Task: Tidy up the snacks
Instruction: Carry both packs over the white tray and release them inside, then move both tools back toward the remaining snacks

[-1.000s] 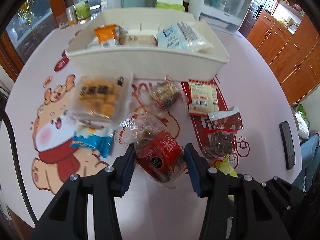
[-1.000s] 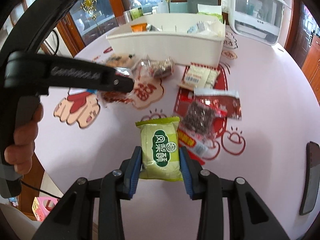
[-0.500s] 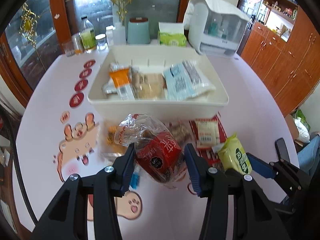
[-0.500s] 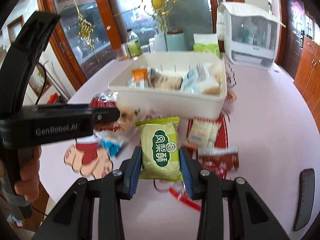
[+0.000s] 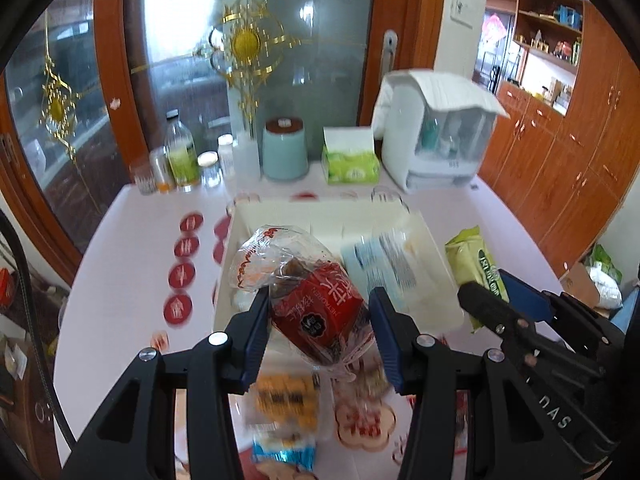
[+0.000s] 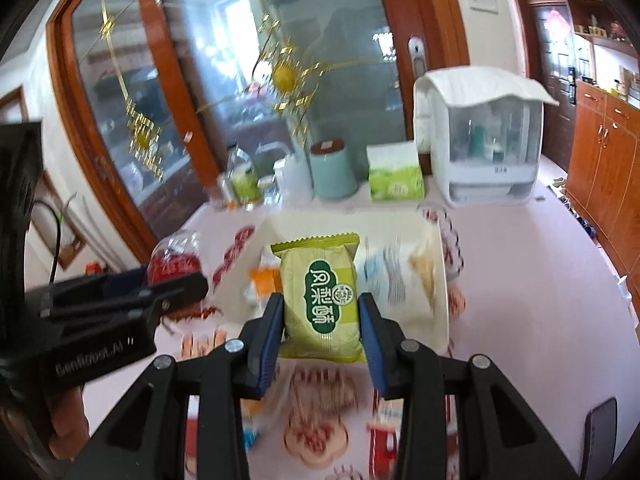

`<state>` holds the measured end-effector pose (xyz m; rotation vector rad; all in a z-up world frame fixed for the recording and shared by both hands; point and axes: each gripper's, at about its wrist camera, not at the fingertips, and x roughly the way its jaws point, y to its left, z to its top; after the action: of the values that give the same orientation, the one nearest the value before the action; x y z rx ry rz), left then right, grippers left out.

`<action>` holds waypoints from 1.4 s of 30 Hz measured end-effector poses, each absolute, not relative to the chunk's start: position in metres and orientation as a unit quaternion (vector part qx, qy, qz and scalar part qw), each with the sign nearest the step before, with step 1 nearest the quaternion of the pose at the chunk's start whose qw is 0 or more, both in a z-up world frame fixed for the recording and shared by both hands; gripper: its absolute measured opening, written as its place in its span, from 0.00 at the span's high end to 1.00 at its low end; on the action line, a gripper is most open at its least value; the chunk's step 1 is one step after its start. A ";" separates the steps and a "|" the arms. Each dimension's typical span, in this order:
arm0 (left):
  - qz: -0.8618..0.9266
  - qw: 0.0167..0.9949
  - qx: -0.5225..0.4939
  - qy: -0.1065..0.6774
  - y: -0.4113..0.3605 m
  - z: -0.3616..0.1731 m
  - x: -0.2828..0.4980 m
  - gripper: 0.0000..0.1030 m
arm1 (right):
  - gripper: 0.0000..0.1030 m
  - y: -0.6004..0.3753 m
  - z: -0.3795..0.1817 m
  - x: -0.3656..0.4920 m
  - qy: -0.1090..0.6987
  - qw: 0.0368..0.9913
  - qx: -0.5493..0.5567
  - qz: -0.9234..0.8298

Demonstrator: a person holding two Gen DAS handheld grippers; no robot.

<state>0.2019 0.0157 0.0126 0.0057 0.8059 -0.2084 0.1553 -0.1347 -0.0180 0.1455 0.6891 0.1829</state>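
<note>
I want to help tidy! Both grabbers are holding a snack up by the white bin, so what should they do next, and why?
Probably carry both a little further forward over the bin, then let go. The left gripper is shut on the red bag and the right gripper on the green pack, both lifted near the bin's front edge, where other snacks already lie.

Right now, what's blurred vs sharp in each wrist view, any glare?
Left wrist view: the red snack bag in the left tongs is sharp, the white bin and table snacks smeared, glare on the glass door. Right wrist view: the green packet in the right tongs is sharp, background streaked; fisheye bends the door frames.
</note>
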 end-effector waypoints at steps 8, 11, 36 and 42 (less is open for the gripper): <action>-0.091 0.920 0.009 0.382 0.011 0.017 0.254 0.54 | 0.63 -0.130 0.007 0.212 0.319 0.944 0.074 0.051; -0.080 0.911 0.012 0.405 0.010 -0.006 0.271 0.54 | 0.63 -0.129 -0.008 0.235 0.343 0.935 0.074 0.039; -0.034 0.889 -0.063 0.453 0.033 -0.078 0.295 0.11 | 0.43 -0.138 -0.069 0.258 0.393 0.917 0.068 0.012; -0.029 0.899 -0.051 0.434 0.030 -0.066 0.273 0.11 | 0.43 -0.137 -0.062 0.239 0.391 0.917 0.071 0.024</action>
<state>0.2726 0.0296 -0.0660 -0.1061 0.8987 -0.0596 0.2391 -0.1374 -0.0624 0.1465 0.8035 0.0502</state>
